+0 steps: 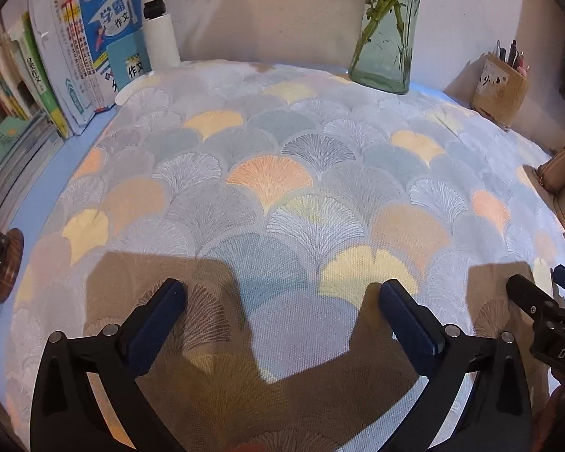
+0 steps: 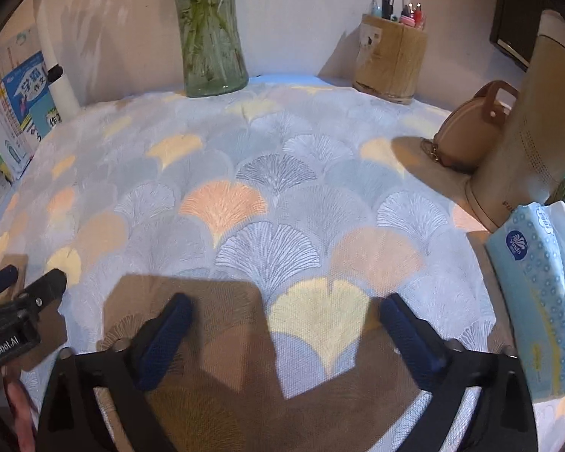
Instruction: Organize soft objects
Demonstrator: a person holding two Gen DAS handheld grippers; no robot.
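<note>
A soft cloth [image 1: 275, 180] printed with fan-shaped leaves in grey, orange and yellow lies spread flat over the blue table; in the right wrist view it fills the middle [image 2: 245, 203]. My left gripper [image 1: 282, 288] hovers over the cloth's near part, open wide, with nothing between its blue pads. My right gripper [image 2: 286, 301] is just to the right of it, also open and empty above the cloth. Each gripper's fingers show at the edge of the other's view. Both cast brown shadows on the fabric.
Books [image 1: 94, 56] and a white lamp post [image 1: 158, 30] stand at the back left. A glass vase [image 2: 211, 45] with stems and a pen holder [image 2: 391, 60] line the back wall. On the right are a tan bag [image 2: 467, 132], a beige appliance [image 2: 527, 132] and a tissue pack [image 2: 538, 301].
</note>
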